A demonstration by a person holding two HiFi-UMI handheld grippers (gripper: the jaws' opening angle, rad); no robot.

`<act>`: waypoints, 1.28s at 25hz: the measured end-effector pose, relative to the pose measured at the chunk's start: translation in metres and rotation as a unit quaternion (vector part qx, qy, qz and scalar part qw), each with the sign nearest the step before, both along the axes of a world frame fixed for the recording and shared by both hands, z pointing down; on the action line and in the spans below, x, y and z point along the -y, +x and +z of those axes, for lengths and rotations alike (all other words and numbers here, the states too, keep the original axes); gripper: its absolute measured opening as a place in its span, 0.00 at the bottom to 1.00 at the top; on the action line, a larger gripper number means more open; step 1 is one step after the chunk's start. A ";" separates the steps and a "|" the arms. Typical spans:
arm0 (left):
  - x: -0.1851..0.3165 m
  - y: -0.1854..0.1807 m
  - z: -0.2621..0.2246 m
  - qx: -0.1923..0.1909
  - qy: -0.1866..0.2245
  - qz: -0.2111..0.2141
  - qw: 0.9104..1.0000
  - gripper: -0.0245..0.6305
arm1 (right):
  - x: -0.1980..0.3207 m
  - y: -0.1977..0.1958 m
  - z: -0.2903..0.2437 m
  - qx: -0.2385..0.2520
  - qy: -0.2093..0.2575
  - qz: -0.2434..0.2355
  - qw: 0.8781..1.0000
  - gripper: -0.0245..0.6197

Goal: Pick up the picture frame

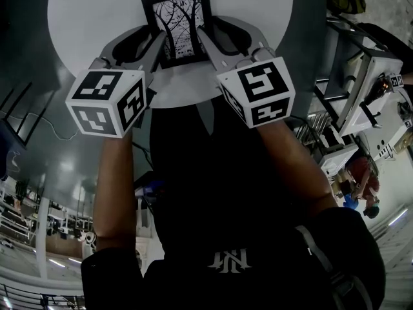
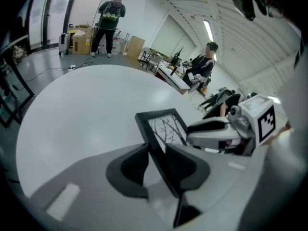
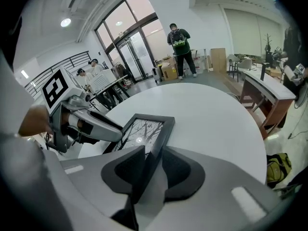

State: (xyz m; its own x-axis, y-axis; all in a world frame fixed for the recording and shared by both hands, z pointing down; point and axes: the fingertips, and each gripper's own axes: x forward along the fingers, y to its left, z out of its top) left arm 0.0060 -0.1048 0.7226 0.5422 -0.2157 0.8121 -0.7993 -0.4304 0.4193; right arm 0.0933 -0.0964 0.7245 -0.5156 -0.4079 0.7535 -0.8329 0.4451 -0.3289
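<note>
Four fingers were counted in all, two on each gripper. The two dark fingers [image 2: 131, 170] of the left gripper [image 2: 156, 149] were closed on the left side bar of the one picture frame [image 1: 179, 24], one finger pressed against each face of the bar. The right gripper [image 3: 153, 150] was set in the same way on the opposite side bar, which was pinched between its own two fingers [image 3: 179, 170]. Nothing else was held by either gripper.

The picture frame was black, with a single print of bare dark branches on a pale ground. It was found between the two grippers, at the near edge of the worktop [image 1: 90, 11], its long sides pointed away from the person. Whether its underside was touching the worktop or just off it could not be told.

One round white worktop was seen, and no second object was shown on it. Two marker cubes [image 1: 106, 102] were counted, one at the back of each gripper, and two bare forearms [image 1: 115, 186] were seen behind them.

Farther off, past the worktop, one standing person [image 2: 111, 13] in a dark top and one seated person [image 2: 204, 64] at a desk were shown in the left gripper view.
</note>
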 end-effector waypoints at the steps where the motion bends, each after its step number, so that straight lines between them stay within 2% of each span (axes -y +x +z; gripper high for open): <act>1: 0.000 0.000 0.001 -0.001 0.000 -0.002 1.000 0.21 | 0.000 0.000 0.001 -0.001 0.001 0.001 1.000 0.22; 7: -0.001 -0.001 0.000 0.010 0.000 -0.002 1.000 0.21 | -0.001 0.000 -0.001 -0.001 0.003 0.009 1.000 0.20; 15: 0.000 -0.003 -0.018 0.004 0.017 -0.013 1.000 0.19 | 0.003 0.000 -0.017 -0.002 0.023 0.022 0.999 0.18; 32: 0.026 -0.021 -0.103 -0.006 0.092 -0.042 0.995 0.17 | 0.036 -0.016 -0.105 0.003 0.100 0.027 0.995 0.15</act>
